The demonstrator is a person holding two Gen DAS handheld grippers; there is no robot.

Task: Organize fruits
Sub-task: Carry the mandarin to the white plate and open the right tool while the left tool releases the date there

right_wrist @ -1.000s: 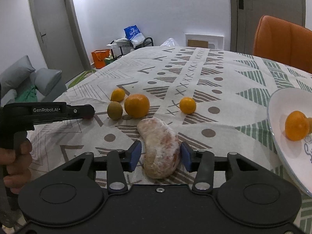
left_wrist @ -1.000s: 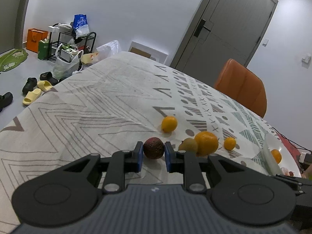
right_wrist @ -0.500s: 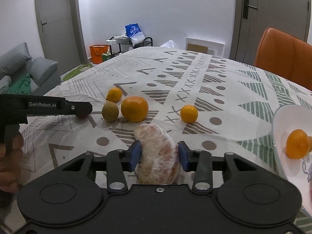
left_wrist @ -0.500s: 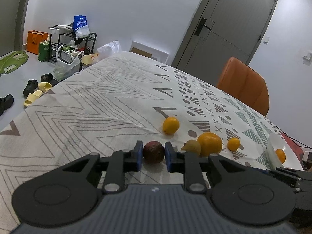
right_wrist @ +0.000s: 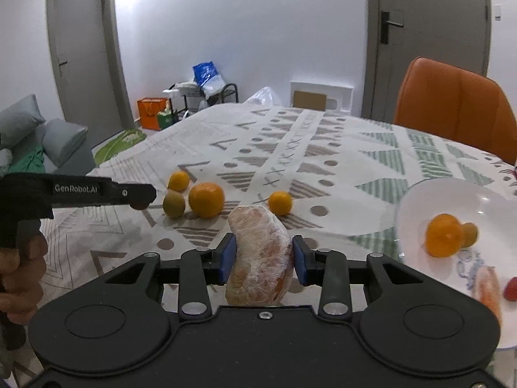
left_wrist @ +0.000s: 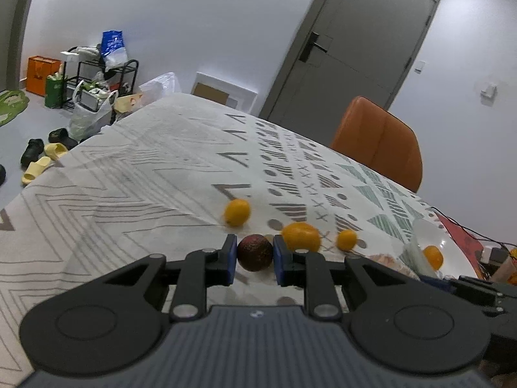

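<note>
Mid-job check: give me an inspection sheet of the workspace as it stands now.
Surface: table under a patterned cloth.
Job's things: large orange, kiwi and two small oranges loose on the cloth; white plate holds an orange and other pieces.
Clutter: nothing seen on the table besides the fruit and plate.
Grippers: left gripper shut on a dark round fruit; right gripper shut on a wrapped peeled fruit.
Cables: dark cable at the table's far edge.
Surroundings: orange chair, doors, rack with bags, slippers on the floor.
</note>
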